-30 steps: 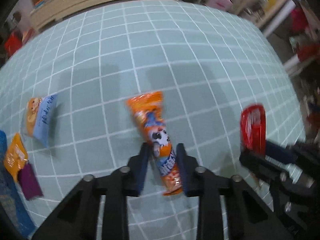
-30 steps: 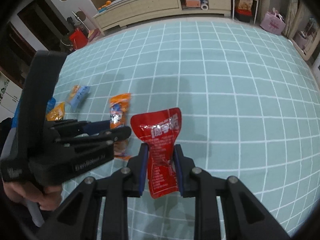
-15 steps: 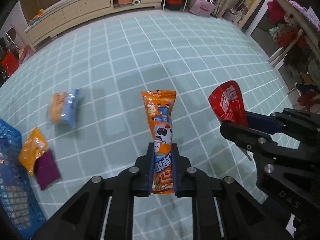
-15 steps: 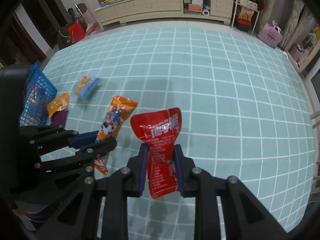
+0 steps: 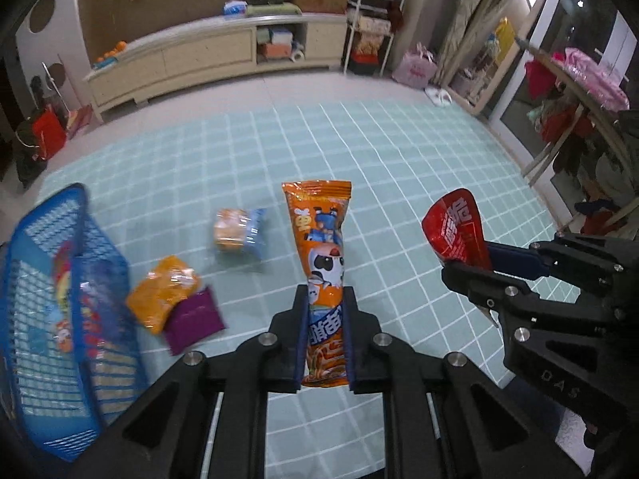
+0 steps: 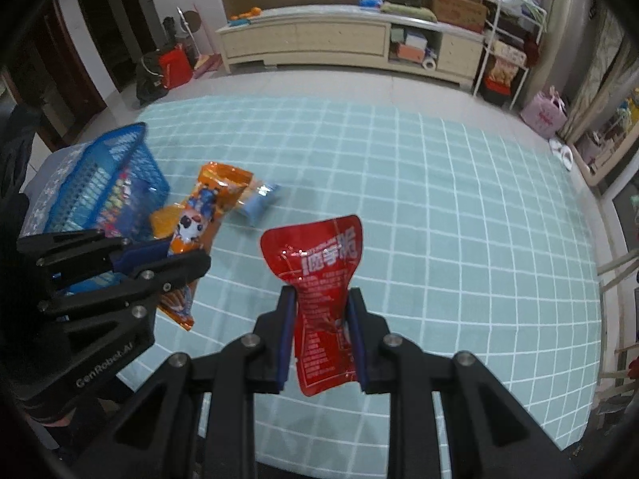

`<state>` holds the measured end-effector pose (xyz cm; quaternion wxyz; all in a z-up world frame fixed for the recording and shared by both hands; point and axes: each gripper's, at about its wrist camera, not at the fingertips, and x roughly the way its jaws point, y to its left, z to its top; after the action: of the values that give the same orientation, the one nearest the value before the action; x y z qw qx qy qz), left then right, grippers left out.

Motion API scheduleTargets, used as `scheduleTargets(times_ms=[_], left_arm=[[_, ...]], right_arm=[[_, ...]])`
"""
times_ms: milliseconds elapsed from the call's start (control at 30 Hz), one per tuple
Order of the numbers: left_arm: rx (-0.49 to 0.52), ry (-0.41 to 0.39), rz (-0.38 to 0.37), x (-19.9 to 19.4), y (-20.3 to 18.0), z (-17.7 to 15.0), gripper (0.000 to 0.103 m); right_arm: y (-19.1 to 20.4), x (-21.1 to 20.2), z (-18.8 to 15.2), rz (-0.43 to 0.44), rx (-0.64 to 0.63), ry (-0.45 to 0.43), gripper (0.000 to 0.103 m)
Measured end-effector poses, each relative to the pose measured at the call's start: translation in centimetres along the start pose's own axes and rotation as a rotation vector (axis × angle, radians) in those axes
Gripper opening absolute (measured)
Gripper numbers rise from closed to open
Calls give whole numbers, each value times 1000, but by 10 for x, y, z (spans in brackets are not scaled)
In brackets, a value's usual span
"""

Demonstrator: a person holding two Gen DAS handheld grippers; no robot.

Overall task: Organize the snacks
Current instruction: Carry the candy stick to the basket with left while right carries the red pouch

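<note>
My left gripper [image 5: 324, 333] is shut on the lower part of a long orange snack packet [image 5: 321, 247], held up off the teal grid mat. My right gripper [image 6: 321, 333] is shut on a red snack pouch [image 6: 319, 275], also lifted. In the left wrist view the right gripper [image 5: 469, 263] shows at the right with the red pouch [image 5: 455, 227]. In the right wrist view the left gripper [image 6: 159, 259] shows at the left with the orange packet [image 6: 199, 215]. A blue mesh basket [image 5: 48, 239] with several snacks inside stands at the left.
On the mat [image 5: 399, 167] lie a blue-and-orange packet [image 5: 239, 233], a small orange bag [image 5: 161, 293] and a purple packet [image 5: 193, 319], all near the basket [image 6: 100, 171]. A low cream cabinet [image 6: 319, 40] runs along the far wall. Racks and bags crowd the right side.
Both grippers rose from the mat with their packets; the left one closed on the orange packet. The view swung left, so the blue basket came into sight.
</note>
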<state>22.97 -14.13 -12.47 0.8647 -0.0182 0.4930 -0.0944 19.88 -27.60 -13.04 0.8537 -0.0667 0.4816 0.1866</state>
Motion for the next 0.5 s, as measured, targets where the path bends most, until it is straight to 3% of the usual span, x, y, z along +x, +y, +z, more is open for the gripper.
scheduleTargets(times_ms=[133,500], left_arm=[[-2,-37,17,-29,27,-8,13],[-28,-83,97,-80,104,-18,13]], right_arm=[[28,-11,10,5,-32,-25,29],[104,-16,49,121,-61,-61,29]])
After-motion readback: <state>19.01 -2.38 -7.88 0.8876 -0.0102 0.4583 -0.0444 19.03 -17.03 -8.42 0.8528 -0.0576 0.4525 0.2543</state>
